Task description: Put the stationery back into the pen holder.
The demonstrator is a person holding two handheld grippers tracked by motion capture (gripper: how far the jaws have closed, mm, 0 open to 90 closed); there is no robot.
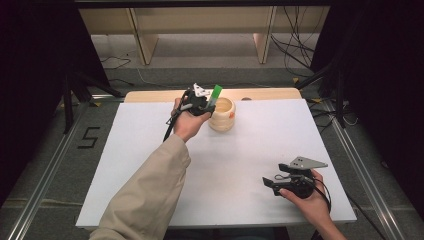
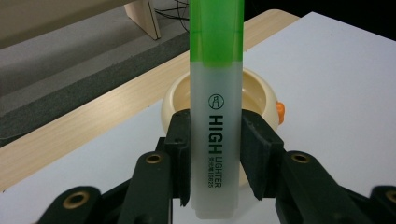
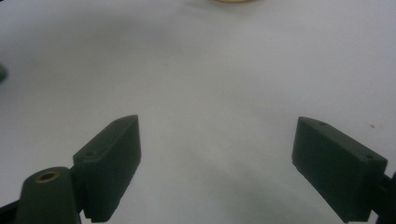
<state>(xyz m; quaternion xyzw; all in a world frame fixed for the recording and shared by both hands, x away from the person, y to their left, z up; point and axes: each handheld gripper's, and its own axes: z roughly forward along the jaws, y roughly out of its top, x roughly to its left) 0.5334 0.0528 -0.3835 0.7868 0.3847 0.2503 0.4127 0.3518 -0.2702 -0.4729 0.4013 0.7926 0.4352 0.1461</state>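
Cream cup (image 2: 261, 100) just beyond left gripper (image 2: 215, 154), interior looks bare; jaws pinching upright green highlighter (image 2: 215, 93). Right gripper (image 3: 217, 163) spread over white tabletop (image 3: 210, 70); grey floor (image 1: 200, 50) beyond.

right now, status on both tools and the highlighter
Left tool shut on green-capped translucent highlighter, at cream round cup. Right tool open, empty. Nothing in the way.

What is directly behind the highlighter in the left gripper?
Behind the highlighter, which the left gripper clamps, stands a cream cup. The highlighter covers the middle of the cup's inside.
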